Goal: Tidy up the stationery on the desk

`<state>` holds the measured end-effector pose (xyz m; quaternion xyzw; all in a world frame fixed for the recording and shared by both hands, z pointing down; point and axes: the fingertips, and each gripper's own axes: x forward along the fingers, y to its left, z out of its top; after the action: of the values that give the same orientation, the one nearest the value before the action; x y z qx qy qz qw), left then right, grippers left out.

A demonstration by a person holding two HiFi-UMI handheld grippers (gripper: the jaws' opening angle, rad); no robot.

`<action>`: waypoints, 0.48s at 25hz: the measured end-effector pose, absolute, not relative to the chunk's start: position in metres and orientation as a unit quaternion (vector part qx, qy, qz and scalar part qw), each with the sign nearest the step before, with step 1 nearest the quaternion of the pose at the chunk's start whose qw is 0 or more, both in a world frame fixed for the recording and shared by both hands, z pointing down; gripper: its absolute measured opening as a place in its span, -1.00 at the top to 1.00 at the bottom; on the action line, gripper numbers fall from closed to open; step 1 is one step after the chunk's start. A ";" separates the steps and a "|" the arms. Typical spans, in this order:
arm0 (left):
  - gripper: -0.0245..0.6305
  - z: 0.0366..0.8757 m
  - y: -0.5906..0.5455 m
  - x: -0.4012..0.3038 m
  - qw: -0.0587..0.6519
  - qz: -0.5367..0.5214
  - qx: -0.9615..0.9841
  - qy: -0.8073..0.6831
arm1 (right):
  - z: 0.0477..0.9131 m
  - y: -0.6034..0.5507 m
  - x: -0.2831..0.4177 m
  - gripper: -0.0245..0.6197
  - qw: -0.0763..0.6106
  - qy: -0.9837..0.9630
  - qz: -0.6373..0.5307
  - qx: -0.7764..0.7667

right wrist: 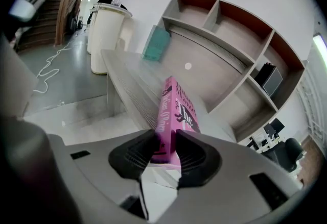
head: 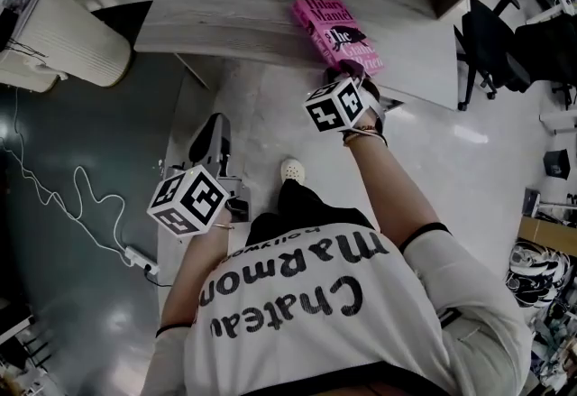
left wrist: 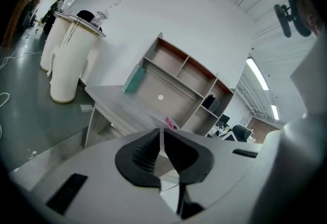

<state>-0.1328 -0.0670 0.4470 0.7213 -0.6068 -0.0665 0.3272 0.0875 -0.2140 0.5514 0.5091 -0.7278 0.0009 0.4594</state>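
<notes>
A pink book (head: 338,33) lies on the grey desk (head: 234,15) near its front edge, cover up. My right gripper (head: 348,73) is shut on the book's near end. In the right gripper view the book (right wrist: 176,108) runs away from that gripper (right wrist: 164,139) along the desk, both pads pressed on it. My left gripper (head: 209,143) hangs low beside the person's left hip, well short of the desk. In the left gripper view the left gripper (left wrist: 161,139) is shut, with nothing between its pads.
A teal object (right wrist: 156,43) leans at the desk's far left. A wooden shelf unit (right wrist: 230,29) stands at the back of the desk. A white ribbed cylinder (head: 63,42) and a power strip (head: 140,257) with cable are on the floor at left. An office chair (head: 491,51) is at right.
</notes>
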 end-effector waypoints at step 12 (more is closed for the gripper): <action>0.15 0.441 -0.202 -0.057 0.401 -0.047 0.764 -0.503 | 0.513 -0.234 0.101 0.50 0.356 -0.771 0.122 0.514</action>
<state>-0.0566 -0.2016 0.4412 0.7640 -0.5033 -0.0471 0.4010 0.1010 -0.2342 0.5133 0.5138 -0.7709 0.1218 0.3563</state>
